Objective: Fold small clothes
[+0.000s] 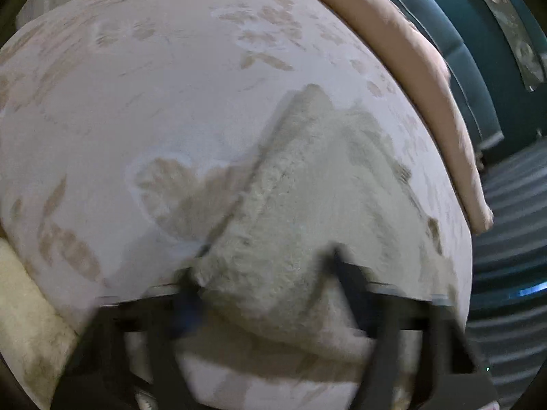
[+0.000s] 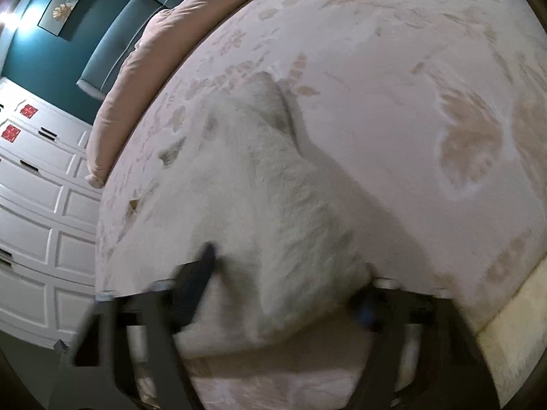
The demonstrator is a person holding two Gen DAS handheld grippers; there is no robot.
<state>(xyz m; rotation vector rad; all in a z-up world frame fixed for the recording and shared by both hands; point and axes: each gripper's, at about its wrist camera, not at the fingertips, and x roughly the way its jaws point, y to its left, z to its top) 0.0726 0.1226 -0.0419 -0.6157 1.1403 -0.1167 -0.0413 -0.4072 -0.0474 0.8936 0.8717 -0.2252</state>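
Observation:
A cream fluffy garment (image 1: pixel 301 205) lies bunched on a pale bedsheet with a faded leaf print (image 1: pixel 136 102). In the left wrist view my left gripper (image 1: pixel 266 266) straddles its near end, with the dark fingers (image 1: pixel 342 266) pressed into the pile on both sides. The right wrist view shows the same garment (image 2: pixel 273 188) as a white ridge running away from me. My right gripper (image 2: pixel 289 273) holds its near end, the left finger (image 2: pixel 205 259) against the fabric and the right finger mostly buried under it. Both views are blurred.
A pink rolled duvet (image 1: pixel 410 51) (image 2: pixel 136 85) borders the sheet, with a teal headboard (image 1: pixel 461 68) (image 2: pixel 112 44) beyond. White panelled cupboards (image 2: pixel 34 205) stand at the left. Another cream fleecy piece (image 1: pixel 20 307) (image 2: pixel 512 335) lies at the near edge. A striped floor (image 1: pixel 512 239) lies beside the bed.

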